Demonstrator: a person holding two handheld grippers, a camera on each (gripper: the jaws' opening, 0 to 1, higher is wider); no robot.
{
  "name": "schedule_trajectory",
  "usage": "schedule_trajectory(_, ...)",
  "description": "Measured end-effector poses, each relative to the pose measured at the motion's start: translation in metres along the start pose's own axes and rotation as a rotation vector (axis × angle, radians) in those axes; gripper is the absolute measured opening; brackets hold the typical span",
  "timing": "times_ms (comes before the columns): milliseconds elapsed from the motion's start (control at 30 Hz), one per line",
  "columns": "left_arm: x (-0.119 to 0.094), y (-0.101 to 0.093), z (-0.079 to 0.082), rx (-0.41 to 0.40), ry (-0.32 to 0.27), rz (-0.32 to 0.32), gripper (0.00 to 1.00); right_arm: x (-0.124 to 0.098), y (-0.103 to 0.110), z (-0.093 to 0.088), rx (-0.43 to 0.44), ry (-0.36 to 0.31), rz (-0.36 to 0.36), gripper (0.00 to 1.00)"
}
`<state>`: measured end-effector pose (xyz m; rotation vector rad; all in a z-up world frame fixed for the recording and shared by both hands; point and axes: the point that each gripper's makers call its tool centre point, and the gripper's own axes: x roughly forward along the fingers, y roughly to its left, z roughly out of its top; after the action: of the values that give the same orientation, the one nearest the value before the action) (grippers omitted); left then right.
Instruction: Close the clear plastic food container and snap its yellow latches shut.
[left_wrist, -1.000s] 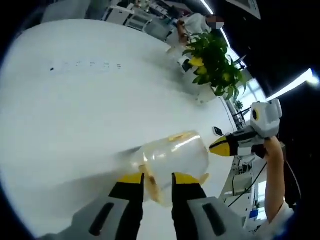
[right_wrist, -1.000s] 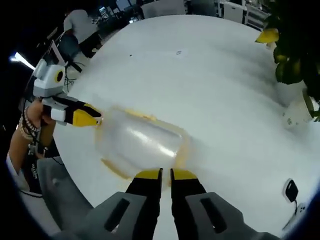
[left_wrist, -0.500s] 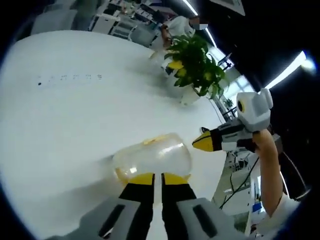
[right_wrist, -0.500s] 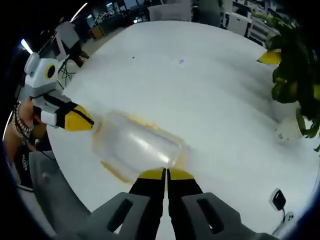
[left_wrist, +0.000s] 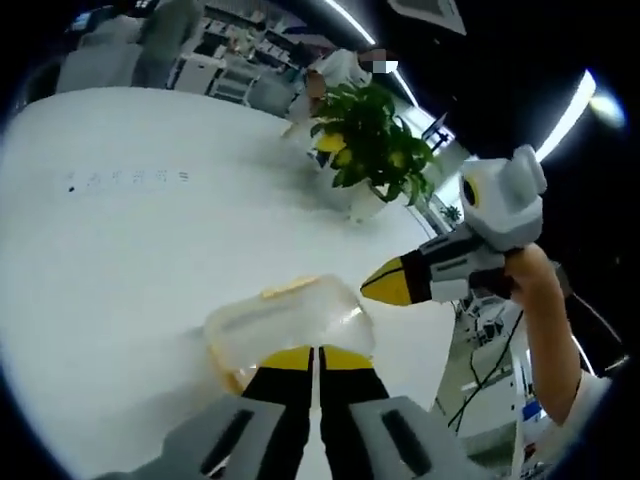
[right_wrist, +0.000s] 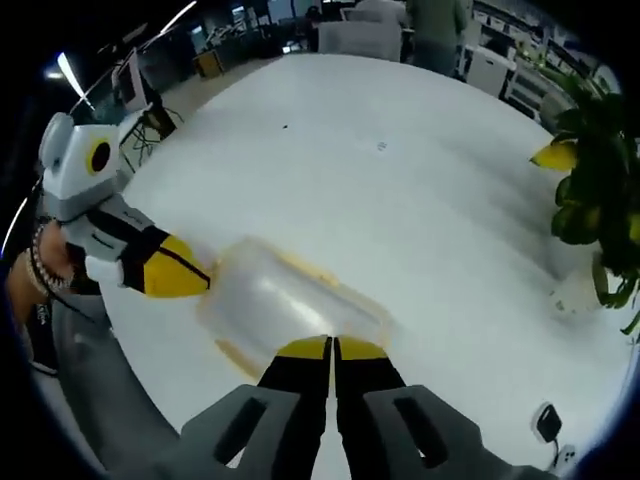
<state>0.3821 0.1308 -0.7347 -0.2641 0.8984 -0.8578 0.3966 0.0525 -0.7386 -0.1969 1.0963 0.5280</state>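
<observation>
**A:** What is closest in the left gripper view?

**B:** The left gripper (left_wrist: 316, 354). Its two yellow tips are pressed together, with nothing between them. They sit right at the near edge of the clear plastic food container (left_wrist: 285, 322).

**A:** And in the right gripper view?

**B:** The right gripper (right_wrist: 332, 347) looks the same. Its yellow tips are squeezed together and hold nothing. They touch the near edge of the box too.

**A:** Where is the box?

**B:** It lies on the white table (right_wrist: 420, 210), near the edge. The lid is down on it. A thin yellow strip runs along its rim.

**A:** What is farther away?

**B:** A green plant (left_wrist: 372, 140) stands on the table behind the box. Past the table are desks and a person (right_wrist: 438, 18).
</observation>
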Motion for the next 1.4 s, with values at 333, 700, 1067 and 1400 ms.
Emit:
schedule_trajectory(333, 0.023, -0.012, -0.008, 0.108, -0.030, 0.007, 0.00, 0.020, 0.021, 0.004, -0.023, 0.002, 0.041, 0.00)
schedule_trajectory(700, 0.036, -0.018, -0.025, 0.081, -0.028, -0.019, 0.00, 0.032, 0.028, 0.006, -0.036, -0.002, 0.062, 0.00)
schedule_trajectory(1067, 0.035, -0.032, -0.042, 0.093, 0.013, -0.063, 0.00, 0.040, 0.025, 0.016, -0.035, -0.022, 0.051, 0.00)
schedule_trajectory(1400, 0.036, -0.030, -0.047, 0.097, 0.016, -0.067, 0.00, 0.046, 0.021, 0.028, -0.026, -0.054, 0.033, 0.00)
